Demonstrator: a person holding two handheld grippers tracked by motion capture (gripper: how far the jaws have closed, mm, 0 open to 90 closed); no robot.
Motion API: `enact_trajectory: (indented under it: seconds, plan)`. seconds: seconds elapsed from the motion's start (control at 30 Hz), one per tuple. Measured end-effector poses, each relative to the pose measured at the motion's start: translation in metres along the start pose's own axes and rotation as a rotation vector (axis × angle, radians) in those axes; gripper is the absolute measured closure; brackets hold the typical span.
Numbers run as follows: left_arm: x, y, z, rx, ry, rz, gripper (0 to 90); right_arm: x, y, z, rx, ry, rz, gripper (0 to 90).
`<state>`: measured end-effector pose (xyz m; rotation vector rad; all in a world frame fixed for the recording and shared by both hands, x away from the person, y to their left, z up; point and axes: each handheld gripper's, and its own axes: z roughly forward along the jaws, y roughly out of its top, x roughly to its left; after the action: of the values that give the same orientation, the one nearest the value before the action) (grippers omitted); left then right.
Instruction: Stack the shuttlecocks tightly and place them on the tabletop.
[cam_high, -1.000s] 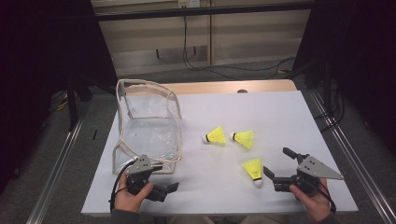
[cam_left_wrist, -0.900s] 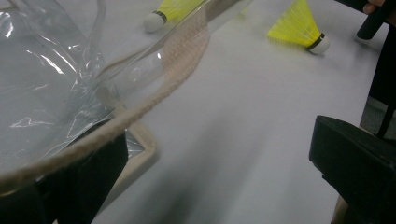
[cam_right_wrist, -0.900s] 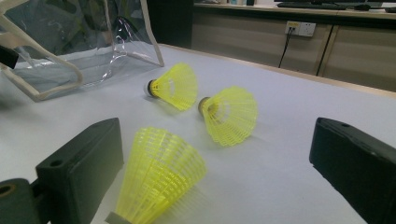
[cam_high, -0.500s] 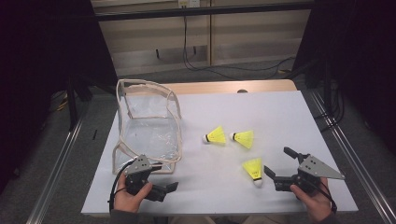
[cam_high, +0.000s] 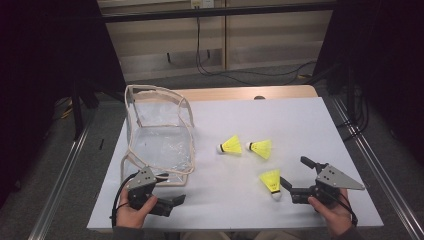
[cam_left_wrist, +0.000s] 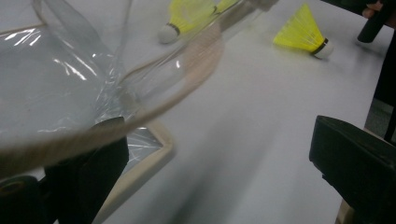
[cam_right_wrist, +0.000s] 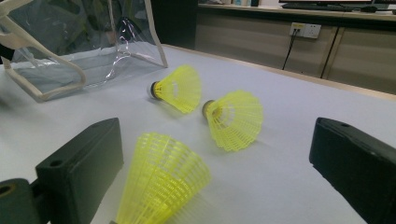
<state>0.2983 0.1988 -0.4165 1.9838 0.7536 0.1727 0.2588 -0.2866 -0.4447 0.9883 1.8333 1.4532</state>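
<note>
1. The right gripper (cam_high: 296, 175) has its jaws spread wide on either side of the nearest yellow shuttlecock (cam_right_wrist: 161, 184), which lies on its side on the white table (cam_high: 300, 120), likely lined up for a pinch on its skirt.
2. The left gripper (cam_high: 172, 192) is also wide open, one jaw touching the beige-trimmed edge of the clear plastic bag (cam_high: 160, 140), probably to steady its mouth.
3. Two more shuttlecocks (cam_high: 231, 145) (cam_high: 261, 148) lie just beside each other, between bag and right gripper.
</note>
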Motion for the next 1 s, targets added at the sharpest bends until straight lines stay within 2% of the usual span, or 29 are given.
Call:
enact_trajectory:
  seconds: [0.07,0.27,0.5,0.6,0.83,1.0]
  plan:
    - [0.003,-0.001,-0.003,-0.008,0.013,-0.015,4.7,0.0,0.0,0.001,-0.002,0.004,-0.002,2.2]
    - [0.006,0.0,-0.005,-0.004,0.01,0.018,5.1,-0.001,-0.001,-0.001,-0.003,-0.002,-0.001,2.2]
    - [0.012,0.0,-0.008,-0.028,0.01,0.018,5.1,0.0,-0.001,-0.001,0.004,-0.005,-0.004,2.2]
    - [0.016,0.0,-0.009,-0.021,0.02,0.029,5.1,-0.001,-0.001,-0.002,0.005,-0.011,-0.002,2.2]
    - [0.025,-0.005,-0.012,-0.039,0.029,0.006,5.0,-0.002,-0.002,-0.003,0.005,-0.018,0.001,2.2]
    - [0.028,-0.006,-0.01,-0.028,0.025,0.015,4.8,-0.002,-0.002,-0.003,0.006,-0.016,0.002,2.2]
